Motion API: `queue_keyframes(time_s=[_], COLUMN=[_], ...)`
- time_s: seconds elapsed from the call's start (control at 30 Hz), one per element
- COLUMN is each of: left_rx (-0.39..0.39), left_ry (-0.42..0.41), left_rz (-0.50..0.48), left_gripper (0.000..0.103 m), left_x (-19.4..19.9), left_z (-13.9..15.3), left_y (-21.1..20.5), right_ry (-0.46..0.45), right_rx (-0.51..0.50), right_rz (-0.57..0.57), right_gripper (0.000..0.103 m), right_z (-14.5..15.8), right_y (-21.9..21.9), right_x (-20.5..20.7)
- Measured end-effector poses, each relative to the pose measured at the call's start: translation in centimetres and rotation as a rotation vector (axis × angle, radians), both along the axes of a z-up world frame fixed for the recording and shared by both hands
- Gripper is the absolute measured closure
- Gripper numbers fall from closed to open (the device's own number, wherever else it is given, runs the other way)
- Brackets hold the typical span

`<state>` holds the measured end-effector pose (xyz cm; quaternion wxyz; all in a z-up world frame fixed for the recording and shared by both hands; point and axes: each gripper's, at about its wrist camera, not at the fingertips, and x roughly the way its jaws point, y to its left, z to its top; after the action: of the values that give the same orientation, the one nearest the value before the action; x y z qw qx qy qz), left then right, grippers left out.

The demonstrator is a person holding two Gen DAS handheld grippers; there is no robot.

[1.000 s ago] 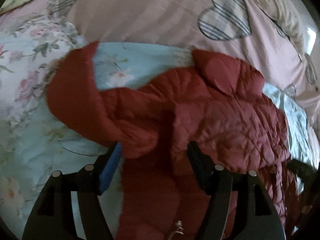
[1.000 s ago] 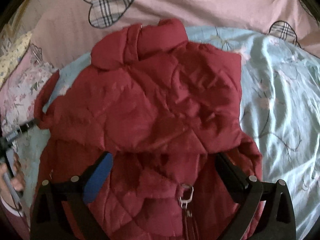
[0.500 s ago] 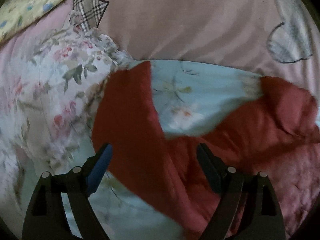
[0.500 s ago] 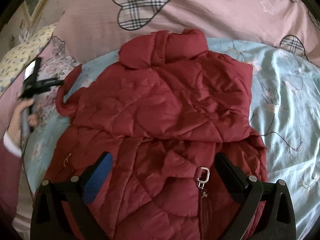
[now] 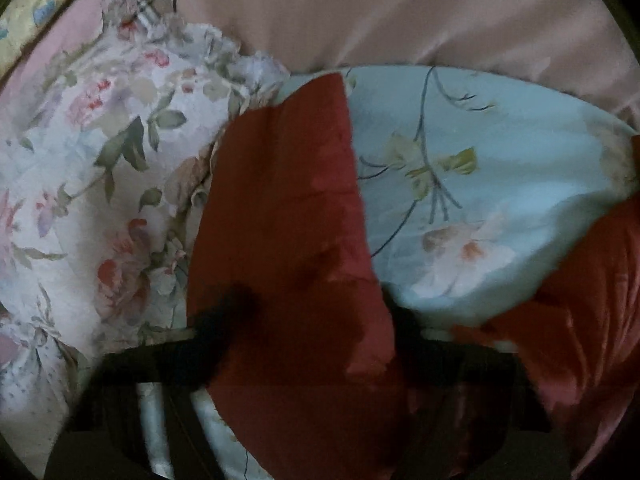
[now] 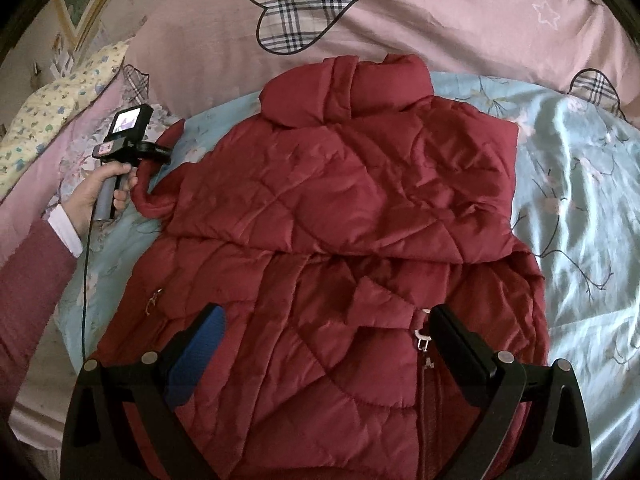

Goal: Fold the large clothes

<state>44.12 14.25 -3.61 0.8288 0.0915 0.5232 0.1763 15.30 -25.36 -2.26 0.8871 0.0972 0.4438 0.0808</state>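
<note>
A dark red quilted jacket [image 6: 344, 216] lies on the light blue floral sheet [image 6: 580, 184], collar at the far end, one side folded over its body. Its left sleeve [image 5: 288, 220] sticks out toward the pillows. My left gripper [image 5: 316, 312] is open, its blurred fingers either side of that sleeve; it also shows in the right wrist view [image 6: 160, 152] at the sleeve's cuff. My right gripper [image 6: 326, 344] is open and empty above the jacket's lower front, near the zipper pull [image 6: 421, 338].
A pink duvet with plaid hearts [image 6: 304, 12] lies bunched beyond the jacket. A floral pillow [image 5: 100, 184] and a yellow pillow [image 6: 60, 100] lie at the left. The blue sheet stretches to the right of the jacket.
My left gripper has moved left, off the jacket's body, out to the sleeve, which now lies between its fingers. My right gripper has pulled back, so more of the jacket shows.
</note>
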Motion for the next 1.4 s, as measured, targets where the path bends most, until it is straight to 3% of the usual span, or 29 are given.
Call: queue_keyframes(time_s=[0.07, 0.1, 0.17, 0.4, 0.57, 0.77, 1.0, 1.23, 1.4], left_rx=[-0.040, -0.047, -0.090, -0.420, -0.522, -0.609, -0.692, -0.689, -0.702], left_ry=[-0.010, -0.035, -0.096, -0.331, -0.405, -0.414, -0.375, -0.304, -0.283], left_rz=[-0.001, -0.008, -0.026, -0.160, -0.285, -0.408, -0.513, -0.567, -0.585], left_gripper=[0.088, 0.091, 0.093, 0.095, 0.095, 0.095, 0.095, 0.095, 0.095], left_x=[-0.5, -1.1, -2.5, -9.7, -13.6, -16.8, -18.4, -18.8, -19.3], left_z=[0.1, 0.5, 1.8, 7.2, 9.1, 9.5, 7.7, 4.3, 2.9], left_y=[0.4, 0.4, 0.3, -2.1, -6.4, -12.0, -17.8, -22.2, -22.9], right_ry=[-0.004, -0.008, -0.015, -0.032, -0.032, -0.011, 0.000, -0.019, -0.031], right_rx=[0.012, 0.020, 0.028, 0.042, 0.056, 0.103, 0.141, 0.192, 0.254], right_rz=[-0.002, -0.006, -0.013, -0.028, -0.038, -0.070, -0.100, -0.139, -0.153], right_gripper=[0.001, 0.001, 0.001, 0.001, 0.001, 0.001, 0.001, 0.001, 0.001], right_z=[0.0, 0.1, 0.2, 0.5, 0.6, 0.0, -0.1, 0.5, 0.8], right_y=[-0.1, -0.3, -0.4, -0.4, -0.7, -2.0, -3.3, -4.9, -6.1], right_x=[-0.1, -0.2, -0.2, -0.3, -0.4, -0.5, -0.6, -0.2, 1.1])
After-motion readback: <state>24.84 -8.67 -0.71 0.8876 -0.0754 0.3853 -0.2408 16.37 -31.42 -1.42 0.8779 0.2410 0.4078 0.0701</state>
